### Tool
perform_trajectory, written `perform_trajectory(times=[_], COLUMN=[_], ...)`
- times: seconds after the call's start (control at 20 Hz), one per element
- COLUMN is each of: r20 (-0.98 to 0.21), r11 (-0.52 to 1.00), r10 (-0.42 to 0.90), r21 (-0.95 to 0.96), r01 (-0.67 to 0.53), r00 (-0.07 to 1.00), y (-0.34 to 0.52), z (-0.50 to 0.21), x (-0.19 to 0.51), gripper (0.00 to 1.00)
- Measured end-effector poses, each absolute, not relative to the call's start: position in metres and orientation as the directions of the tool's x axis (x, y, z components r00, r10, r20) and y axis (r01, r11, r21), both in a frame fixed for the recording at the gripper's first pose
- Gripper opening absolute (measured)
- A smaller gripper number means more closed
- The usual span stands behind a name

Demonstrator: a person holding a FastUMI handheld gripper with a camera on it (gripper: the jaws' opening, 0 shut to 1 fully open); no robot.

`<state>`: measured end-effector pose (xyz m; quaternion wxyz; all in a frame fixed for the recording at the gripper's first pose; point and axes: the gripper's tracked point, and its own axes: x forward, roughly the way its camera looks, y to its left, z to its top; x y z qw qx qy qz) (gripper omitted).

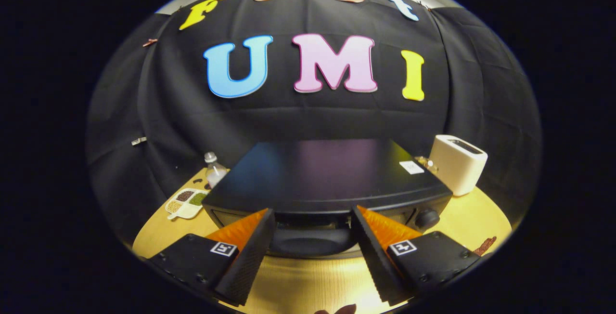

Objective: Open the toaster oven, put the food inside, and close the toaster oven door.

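Tool [313,215] fingers spread apart, grasping nothing, flanking the black toaster oven [322,174] front; its flat glossy top faces up on the worktop [308,280].

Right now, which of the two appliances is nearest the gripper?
The black toaster oven, directly ahead of the open gripper. The white toaster stands farther back, beside the oven's knob side.

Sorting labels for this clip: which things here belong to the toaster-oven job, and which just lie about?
Job: toaster oven, door shut; gripper, fingers open before the door.

Lying about: white toaster, bottle, divided dish of grains, all on the table.
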<state>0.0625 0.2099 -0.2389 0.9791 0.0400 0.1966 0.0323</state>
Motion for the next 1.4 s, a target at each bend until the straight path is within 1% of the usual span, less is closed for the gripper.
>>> perform_trajectory(times=[0.1, 0.15, 0.3, 0.7, 1.1, 1.4], r20=[-0.377, -0.371, -0.381, -0.41, -0.495, -0.586], r11=[0.997, 0.997, 0.996, 0.993, 0.994, 0.995], r10=[0.064, 0.061, 0.074, 0.092, 0.097, 0.101], r21=[0.062, 0.064, 0.068, 0.108, 0.089, 0.06], r01=[-0.044, -0.04, -0.052, -0.051, -0.061, -0.082], r00=[0.924, 0.927, 0.921, 0.907, 0.863, 0.804], y=[0.214, 0.213, 0.212, 0.209, 0.209, 0.21], z=[-0.236, -0.239, -0.24, -0.252, -0.28, -0.314], x=[0.062, 0.063, 0.057, 0.012, -0.036, -0.068], gripper=[0.98, 0.99, 1.0, 1.0, 1.0, 0.98])
